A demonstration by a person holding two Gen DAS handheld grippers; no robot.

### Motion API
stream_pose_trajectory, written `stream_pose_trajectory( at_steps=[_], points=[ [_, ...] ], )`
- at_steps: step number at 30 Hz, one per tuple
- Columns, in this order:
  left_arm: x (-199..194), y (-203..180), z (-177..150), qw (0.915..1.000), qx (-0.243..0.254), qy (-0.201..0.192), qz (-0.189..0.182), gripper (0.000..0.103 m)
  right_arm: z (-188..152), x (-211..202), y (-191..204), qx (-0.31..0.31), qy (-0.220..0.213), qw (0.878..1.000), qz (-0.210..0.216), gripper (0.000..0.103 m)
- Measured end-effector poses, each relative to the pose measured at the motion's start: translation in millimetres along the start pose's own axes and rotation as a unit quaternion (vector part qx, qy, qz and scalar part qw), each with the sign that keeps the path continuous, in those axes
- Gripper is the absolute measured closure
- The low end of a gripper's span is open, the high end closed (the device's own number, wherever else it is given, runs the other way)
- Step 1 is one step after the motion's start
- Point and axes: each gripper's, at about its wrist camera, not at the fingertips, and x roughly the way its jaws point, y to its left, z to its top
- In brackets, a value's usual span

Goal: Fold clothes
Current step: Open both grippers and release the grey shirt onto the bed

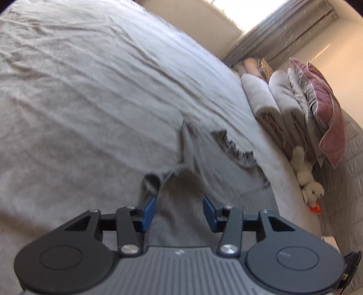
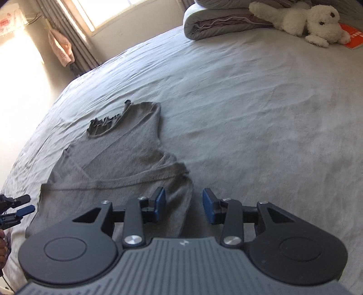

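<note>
Bed [image 2: 249,102]: wide, covered with a creased pale grey sheet; carries every item below.

Bedding [image 1: 283,109]: folded grey rolls stacked at the bed's far edge, with a pink pillow [image 1: 326,106] leaning on them.

Curtains [image 2: 68,31]: grey, hanging beside a bright window.

Top [image 2: 118,158]: 1 grey knit garment, lying flat on the sheet near the bed's near edge. Ruffled dark neckline at the far end; 1 sleeve folded across the body in a diagonal band. Its lower part runs under both grippers.

Toy [image 2: 306,20]: 1 white plush dog, lying by the bedding, partly over an orange book [image 2: 351,36].

Left gripper [image 1: 179,211]: jaws partly open, blue pads apart, grey cloth of the top seen in the gap; pads do not press on it. Nothing held. Also visible at the left edge of the right wrist view, beside the top's hem.

Right gripper [image 2: 184,204]: jaws partly open, hovering over the top's right edge; pads clear of the cloth. Nothing held.
</note>
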Motion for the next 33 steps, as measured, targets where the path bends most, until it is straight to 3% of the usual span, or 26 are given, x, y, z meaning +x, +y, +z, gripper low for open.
stream_pose_trajectory(
  at_steps=[8, 11, 14, 15, 17, 19, 22, 27, 30, 32, 33],
  points=[
    [-16.7, -0.3, -19.5, 0.9981, 0.048, 0.031, 0.022, 0.059, -11.6, -25.8, 7.9, -0.051, 0.044, 0.998, 0.003, 0.062],
    [-18.8, 2.2, -24.5, 0.9976, 0.053, 0.039, 0.023, 0.068, -20.3, -27.8, 11.8, -0.072, 0.064, 0.995, -0.003, 0.062],
    [-20.1, 1.9, -29.6, 0.9968, 0.06, 0.044, 0.028, 0.085, -27.6, -25.4, 11.5, -0.082, 0.078, 0.993, -0.017, 0.063],
    [-19.8, 1.1, -31.7, 0.9964, 0.063, 0.048, 0.029, 0.097, -29.8, -24.8, 10.8, -0.082, 0.081, 0.993, -0.019, 0.072],
    [-21.8, -3.1, -36.5, 0.9959, 0.071, 0.041, 0.039, 0.099, -32.3, -24.6, 9.2, -0.075, 0.086, 0.993, -0.011, 0.094],
    [-28.2, -8.9, -41.1, 0.9942, 0.076, 0.017, 0.074, 0.1, -30.6, -30.9, 8.6, -0.07, 0.074, 0.995, -0.002, 0.096],
    [-40.6, -15.5, -46.0, 0.9936, 0.075, -0.002, 0.084, 0.1, -22.3, -44.5, 2.3, -0.054, 0.049, 0.997, 0.017, 0.098],
    [-31.8, -8.8, -51.7, 0.9889, 0.097, 0.04, 0.105, 0.1, -16.2, -46.0, -9.3, -0.04, 0.054, 0.998, 0.008, 0.101],
    [-30.1, -4.3, -51.0, 0.9899, 0.092, 0.042, 0.1, 0.094, -21.3, -35.2, -11.2, -0.052, 0.075, 0.995, -0.032, 0.101],
    [-35.2, -5.0, -46.4, 0.9922, 0.087, 0.025, 0.085, 0.09, -22.3, -34.9, -14.2, -0.044, 0.072, 0.996, -0.031, 0.097],
    [-37.7, -6.8, -44.0, 0.993, 0.087, 0.012, 0.079, 0.082, -21.1, -37.5, -13.9, -0.039, 0.061, 0.997, -0.026, 0.094]
  ],
)
